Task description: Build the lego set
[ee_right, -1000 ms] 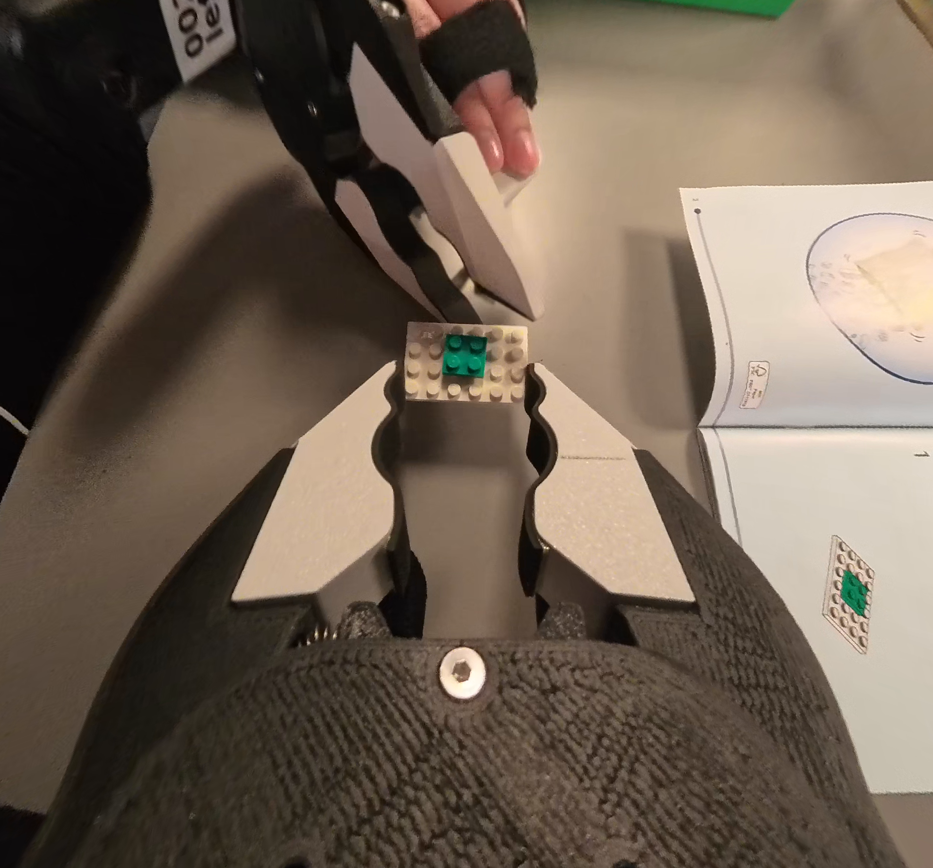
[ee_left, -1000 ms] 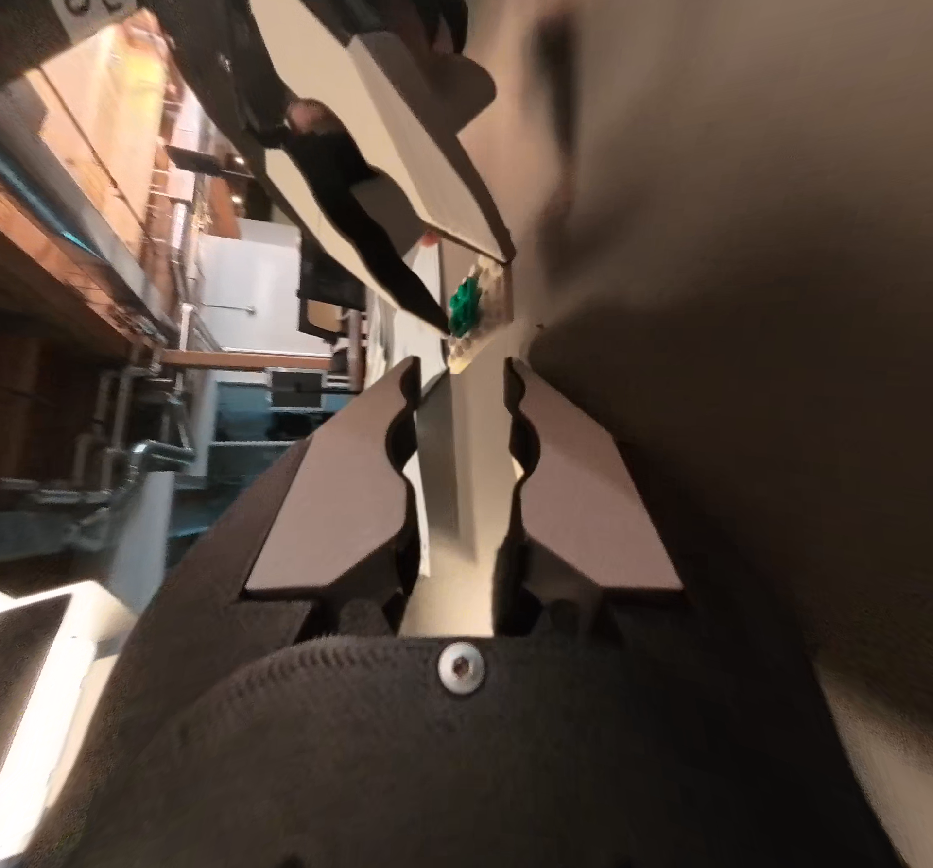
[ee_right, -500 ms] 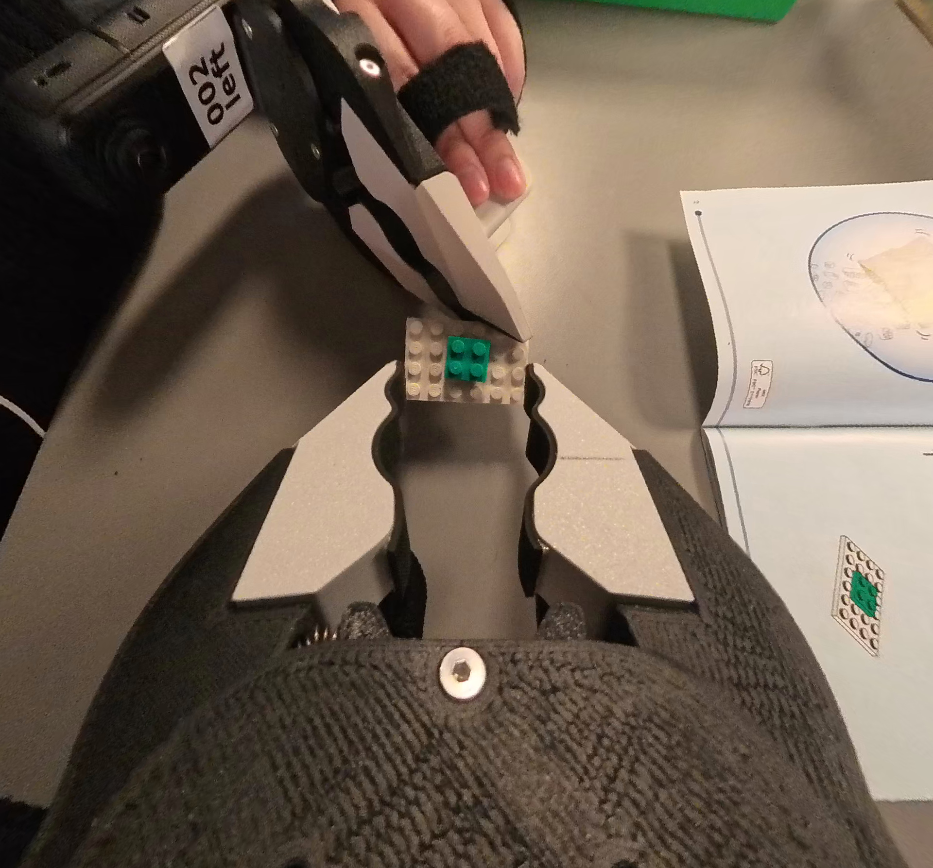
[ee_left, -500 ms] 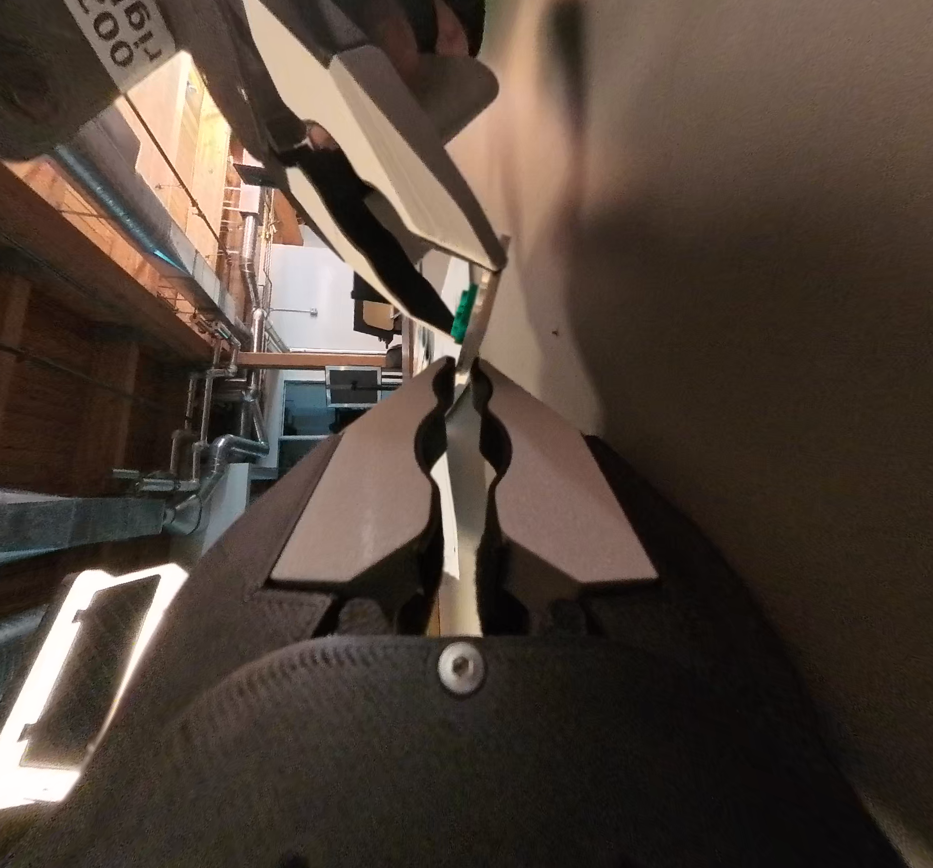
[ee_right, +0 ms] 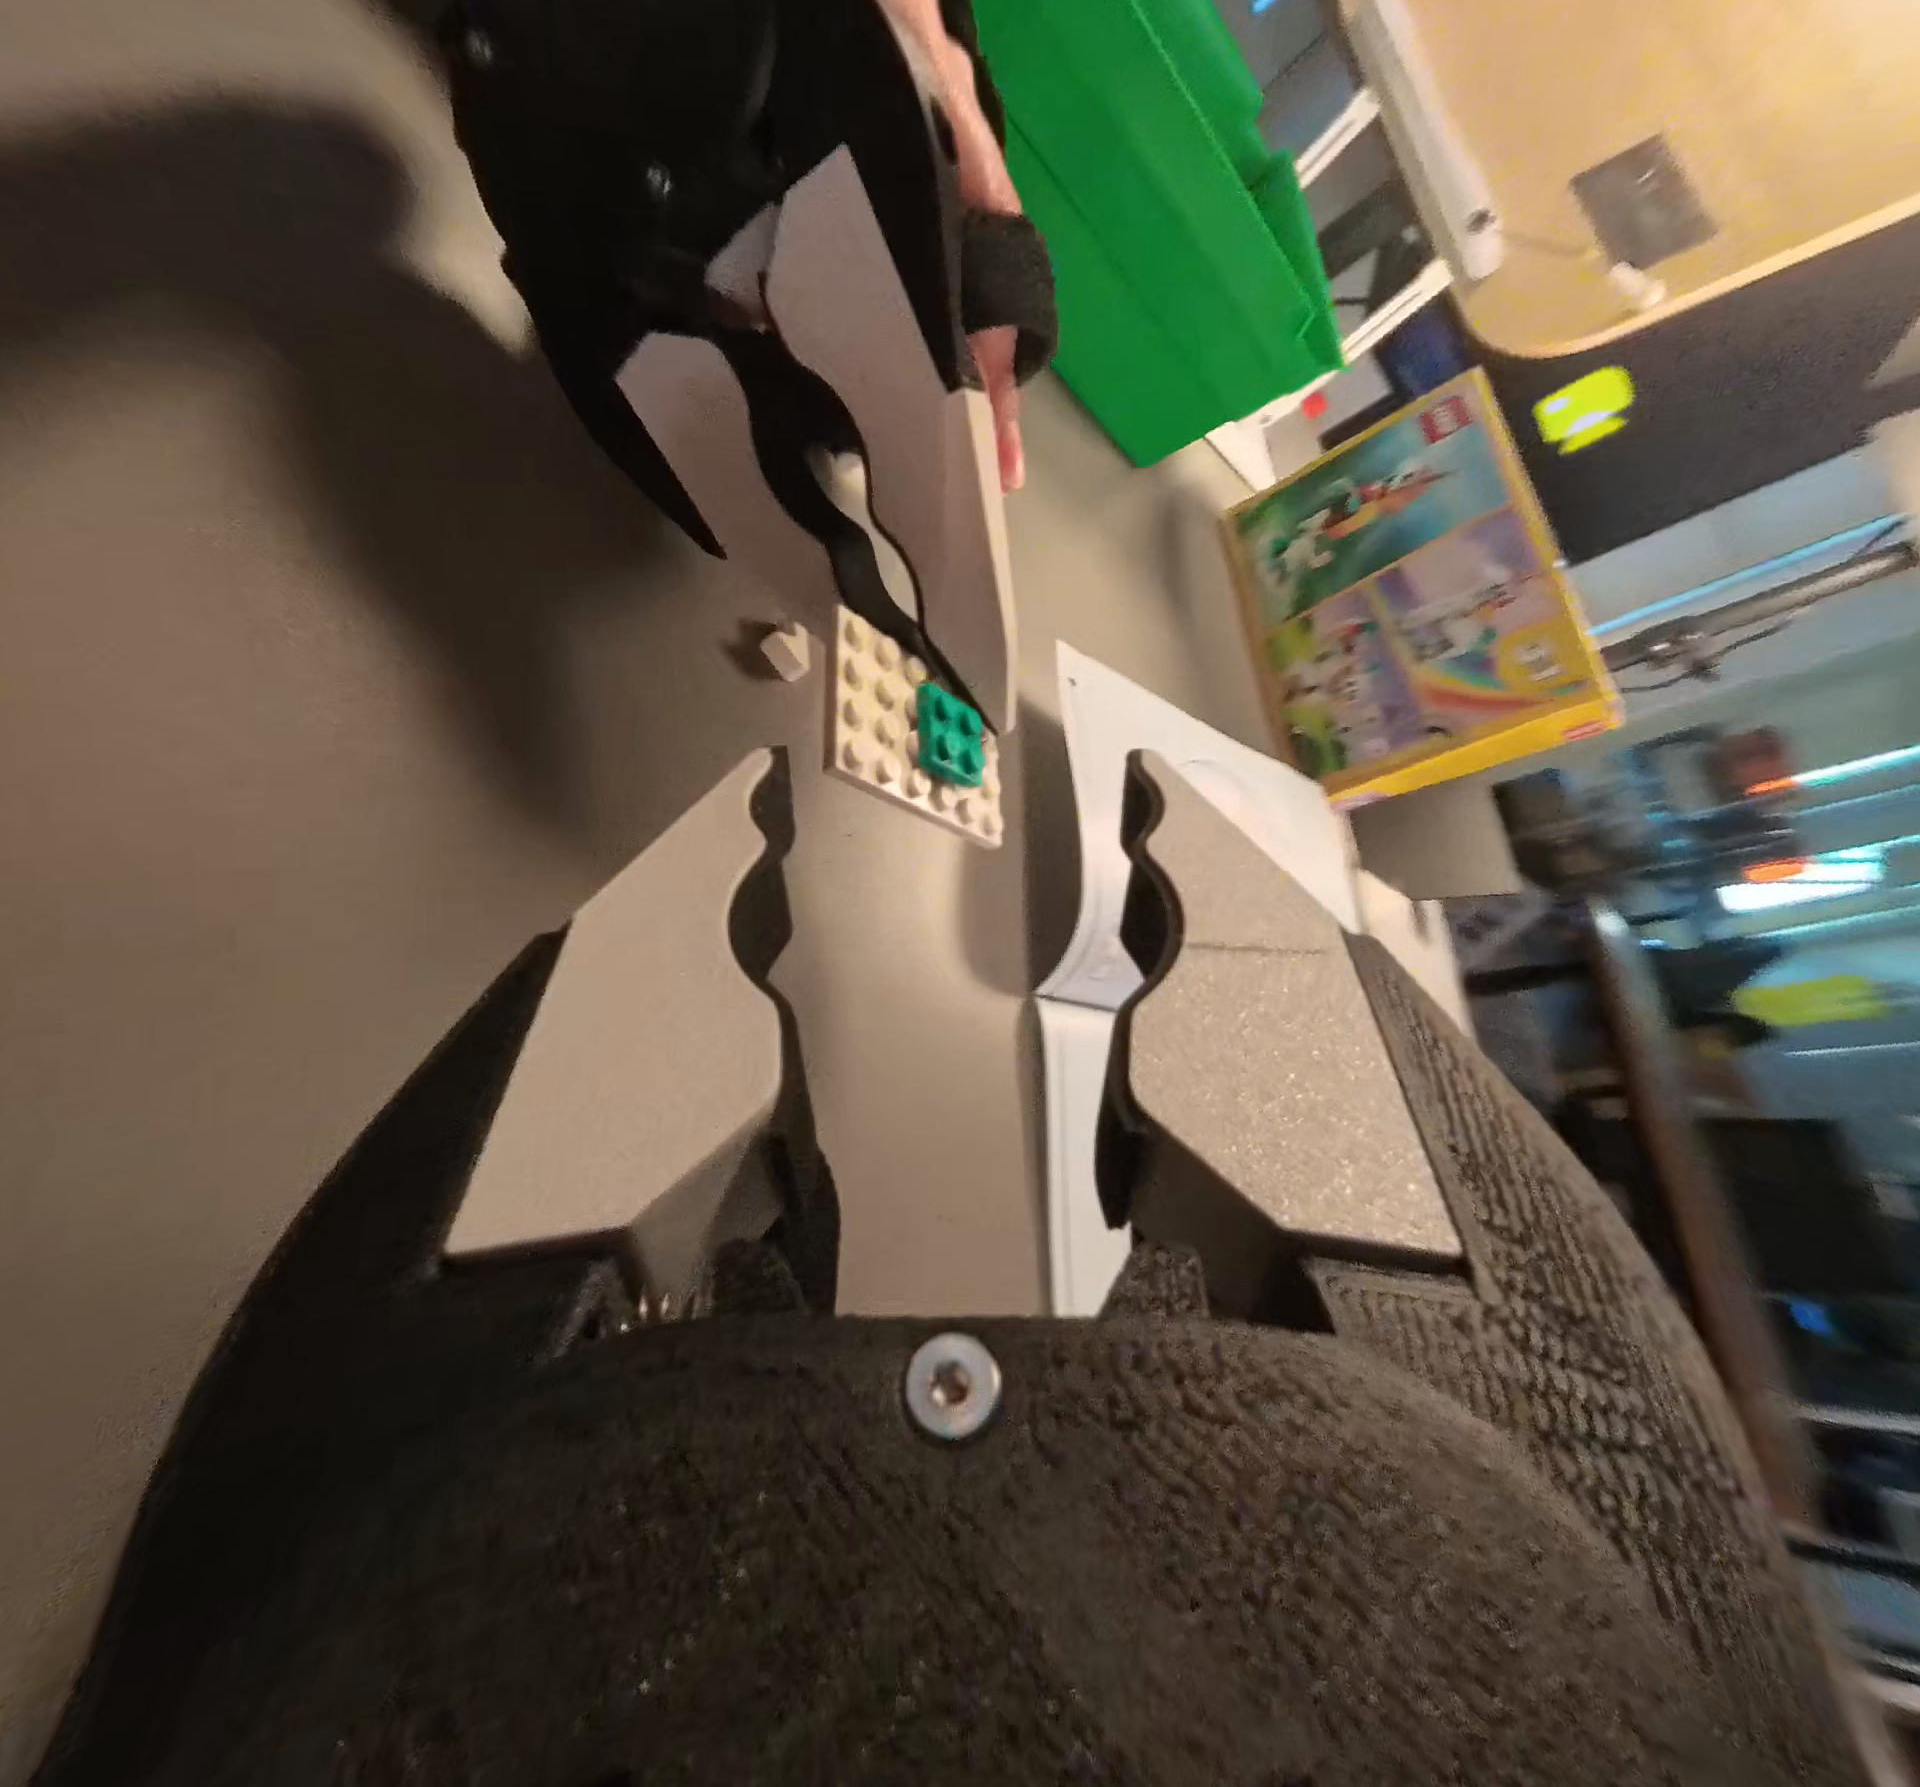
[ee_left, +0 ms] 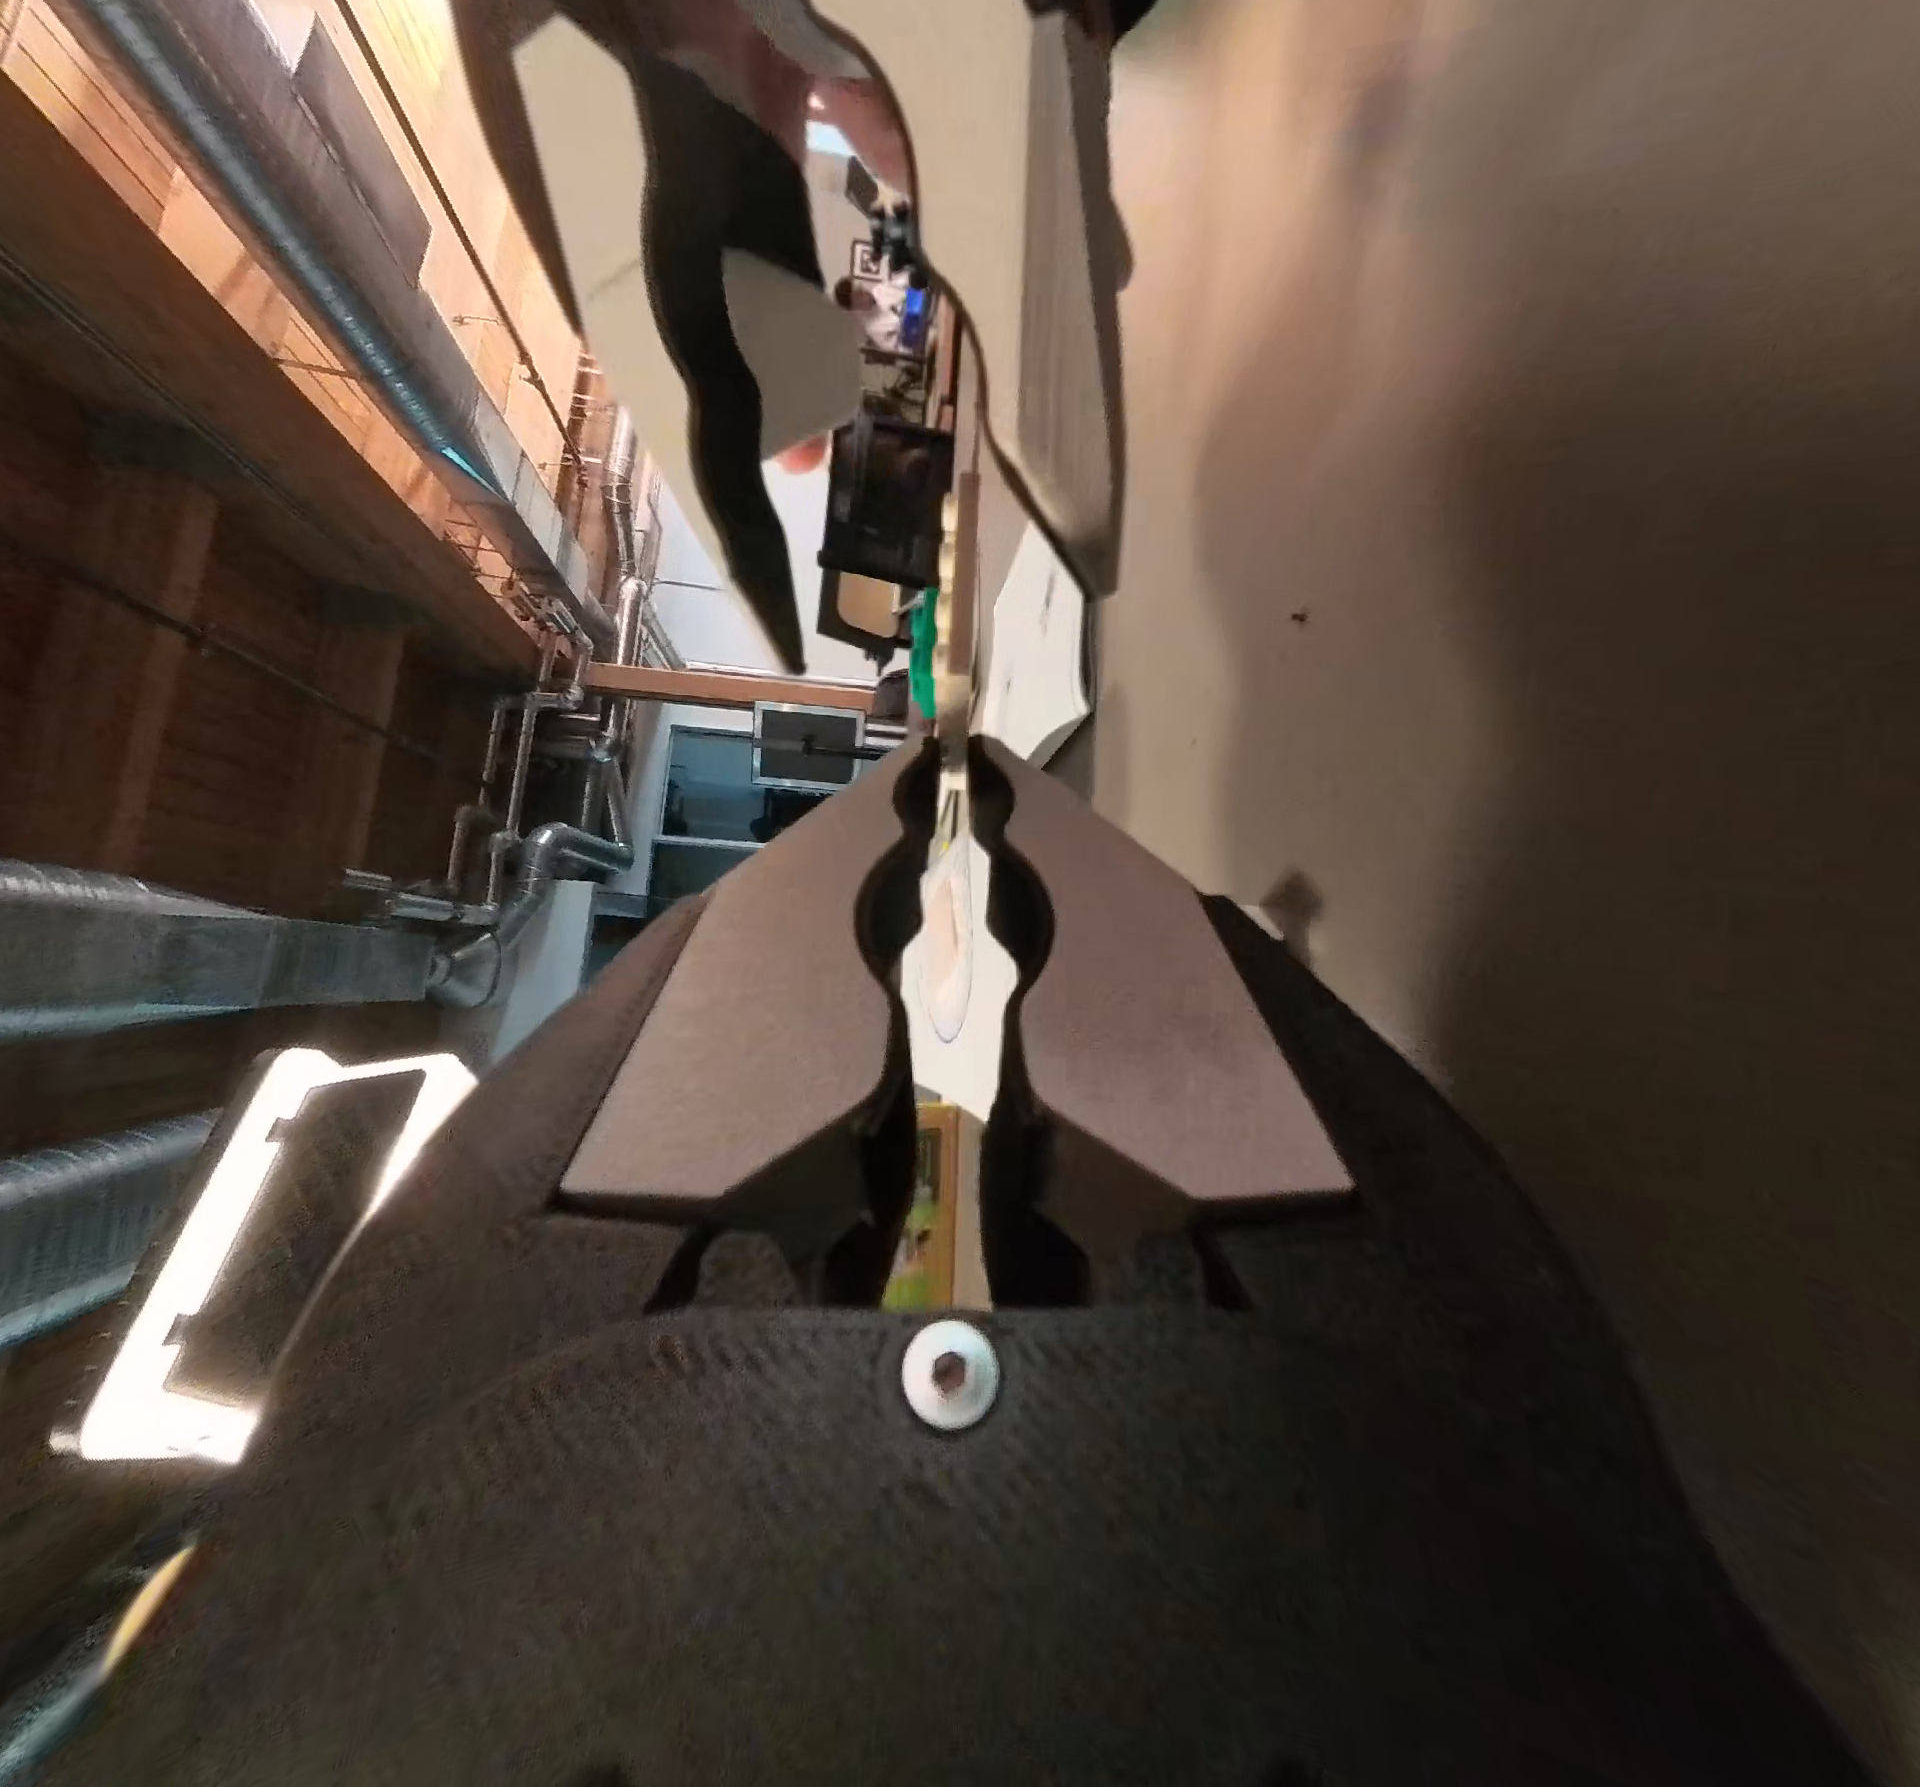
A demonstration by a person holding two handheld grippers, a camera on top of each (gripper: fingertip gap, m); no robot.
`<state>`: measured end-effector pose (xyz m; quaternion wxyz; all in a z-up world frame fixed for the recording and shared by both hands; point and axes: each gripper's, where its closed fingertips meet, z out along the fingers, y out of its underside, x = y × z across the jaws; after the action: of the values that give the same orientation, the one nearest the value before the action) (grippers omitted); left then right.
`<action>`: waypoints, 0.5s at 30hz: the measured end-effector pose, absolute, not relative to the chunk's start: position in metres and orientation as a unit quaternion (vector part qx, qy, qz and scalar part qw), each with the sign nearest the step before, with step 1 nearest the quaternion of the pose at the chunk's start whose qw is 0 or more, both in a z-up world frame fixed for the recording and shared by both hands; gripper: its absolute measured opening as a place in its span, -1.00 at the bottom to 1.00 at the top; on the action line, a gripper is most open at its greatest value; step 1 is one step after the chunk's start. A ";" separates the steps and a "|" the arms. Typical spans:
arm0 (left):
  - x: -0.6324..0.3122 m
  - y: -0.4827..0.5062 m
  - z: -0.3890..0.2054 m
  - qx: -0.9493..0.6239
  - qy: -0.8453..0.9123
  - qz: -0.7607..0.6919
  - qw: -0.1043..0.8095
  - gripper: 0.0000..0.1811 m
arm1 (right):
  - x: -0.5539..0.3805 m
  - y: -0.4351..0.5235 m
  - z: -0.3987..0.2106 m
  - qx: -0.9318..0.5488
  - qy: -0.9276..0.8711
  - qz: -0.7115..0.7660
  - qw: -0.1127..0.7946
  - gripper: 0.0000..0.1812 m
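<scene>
A grey studded plate carries a green two-by-two brick near one end. My left gripper comes in from above and is shut on the plate's far edge, next to the green brick. In the left wrist view my left gripper pinches the plate, seen edge-on, with the green brick on its left side. My right gripper is open and empty, just short of the plate's near edge and not touching it.
A small grey piece lies on the grey table left of the plate. The open instruction booklet lies right of it. A yellow set box and a green bin stand behind. Less than 4 cm separates the two grippers' tips.
My left gripper moved in and shut on the plate's far edge. My right gripper let go of the plate, opened wider, drew back and tilted.
</scene>
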<state>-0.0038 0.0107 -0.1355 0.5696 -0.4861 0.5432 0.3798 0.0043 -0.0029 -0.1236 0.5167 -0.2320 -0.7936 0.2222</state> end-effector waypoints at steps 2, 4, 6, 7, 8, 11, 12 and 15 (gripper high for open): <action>-0.006 0.012 -0.137 -0.485 0.545 0.390 0.562 -0.96 | 0.002 -0.003 -0.121 -0.211 -0.791 0.188 0.543 -0.36; -0.009 0.013 -0.137 -0.489 0.541 0.394 0.559 -0.96 | 0.000 -0.003 -0.120 -0.190 -0.792 0.151 0.560 -0.44; -0.012 0.014 -0.137 -0.498 0.535 0.395 0.556 -0.95 | -0.001 -0.001 -0.123 -0.176 -0.795 0.114 0.569 -0.52; -0.013 0.015 -0.137 -0.501 0.533 0.395 0.555 -0.95 | -0.003 0.001 -0.124 -0.172 -0.796 0.095 0.573 -0.53; -0.014 0.016 -0.138 -0.505 0.531 0.396 0.553 -0.95 | -0.004 0.003 -0.126 -0.167 -0.796 0.080 0.576 -0.55; -0.016 0.017 -0.140 -0.512 0.531 0.396 0.547 -0.95 | -0.008 0.006 -0.132 -0.158 -0.796 0.049 0.582 -0.60; -0.016 0.018 -0.142 -0.515 0.531 0.395 0.544 -0.96 | -0.010 0.006 -0.132 -0.156 -0.793 0.044 0.587 -0.60; -0.017 0.018 -0.143 -0.519 0.531 0.394 0.542 -0.96 | -0.013 0.006 -0.135 -0.154 -0.791 0.036 0.591 -0.61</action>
<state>-0.0167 0.0183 -0.1432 0.5417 -0.5190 0.5312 0.3938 -0.0133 0.0061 -0.1346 0.5905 -0.1540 -0.7914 0.0356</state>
